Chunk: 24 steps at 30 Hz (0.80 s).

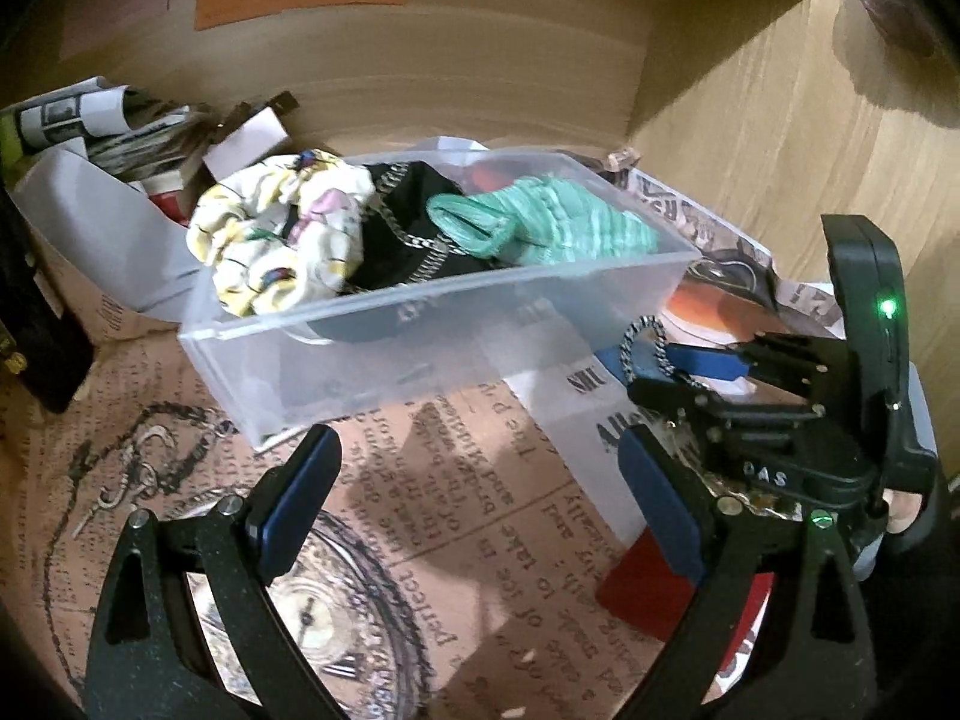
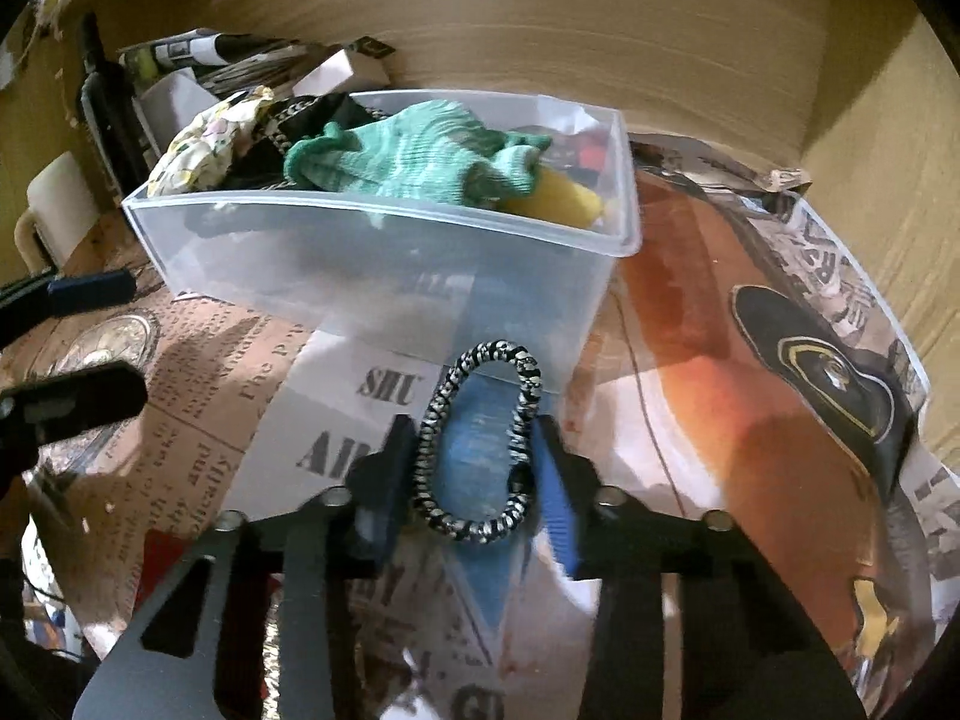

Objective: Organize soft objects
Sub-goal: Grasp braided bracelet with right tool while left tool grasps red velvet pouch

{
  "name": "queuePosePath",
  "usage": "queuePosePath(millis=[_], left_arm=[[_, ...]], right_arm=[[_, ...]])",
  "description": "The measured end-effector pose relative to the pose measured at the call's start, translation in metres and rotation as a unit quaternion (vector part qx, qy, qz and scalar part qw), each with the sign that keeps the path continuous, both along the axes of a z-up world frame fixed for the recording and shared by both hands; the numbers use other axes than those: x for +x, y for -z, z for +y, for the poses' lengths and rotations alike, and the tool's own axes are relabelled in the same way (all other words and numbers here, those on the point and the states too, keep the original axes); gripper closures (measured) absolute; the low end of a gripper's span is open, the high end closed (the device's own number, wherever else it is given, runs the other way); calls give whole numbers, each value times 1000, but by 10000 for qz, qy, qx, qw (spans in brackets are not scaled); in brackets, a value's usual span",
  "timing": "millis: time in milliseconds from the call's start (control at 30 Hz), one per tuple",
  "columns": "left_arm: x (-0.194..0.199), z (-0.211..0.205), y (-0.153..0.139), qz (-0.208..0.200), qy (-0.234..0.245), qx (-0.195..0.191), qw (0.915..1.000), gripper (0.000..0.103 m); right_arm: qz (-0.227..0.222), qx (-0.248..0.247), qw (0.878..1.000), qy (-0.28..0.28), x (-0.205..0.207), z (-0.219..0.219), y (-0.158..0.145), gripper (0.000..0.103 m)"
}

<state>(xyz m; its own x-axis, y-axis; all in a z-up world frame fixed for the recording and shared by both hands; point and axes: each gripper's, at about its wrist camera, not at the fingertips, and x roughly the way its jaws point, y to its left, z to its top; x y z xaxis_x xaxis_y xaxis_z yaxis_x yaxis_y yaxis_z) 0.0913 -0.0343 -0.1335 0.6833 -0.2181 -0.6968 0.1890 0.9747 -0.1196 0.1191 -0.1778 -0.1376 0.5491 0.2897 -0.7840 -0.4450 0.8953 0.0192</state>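
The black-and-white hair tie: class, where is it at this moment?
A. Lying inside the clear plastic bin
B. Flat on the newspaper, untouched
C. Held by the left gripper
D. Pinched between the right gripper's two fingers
D: the black-and-white hair tie stands between the right gripper's blue pads, in front of the clear plastic bin; the left gripper is open and empty.
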Motion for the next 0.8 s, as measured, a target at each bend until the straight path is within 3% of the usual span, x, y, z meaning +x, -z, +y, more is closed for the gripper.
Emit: queuePosePath(millis=[133,333,800], left_arm=[[-2,-10,2,48,145,-16,9999,9],[-10,-29,2,59,392,-49,9992,9],[-15,-86,22,539,1083,-154,9925,9]], right_arm=[[-4,55,9999,94,0,-5,-2,85],[-163,314,9990,268,-11,-18,-14,85],[-865,802,9906,690,-52,-66,-58,85]])
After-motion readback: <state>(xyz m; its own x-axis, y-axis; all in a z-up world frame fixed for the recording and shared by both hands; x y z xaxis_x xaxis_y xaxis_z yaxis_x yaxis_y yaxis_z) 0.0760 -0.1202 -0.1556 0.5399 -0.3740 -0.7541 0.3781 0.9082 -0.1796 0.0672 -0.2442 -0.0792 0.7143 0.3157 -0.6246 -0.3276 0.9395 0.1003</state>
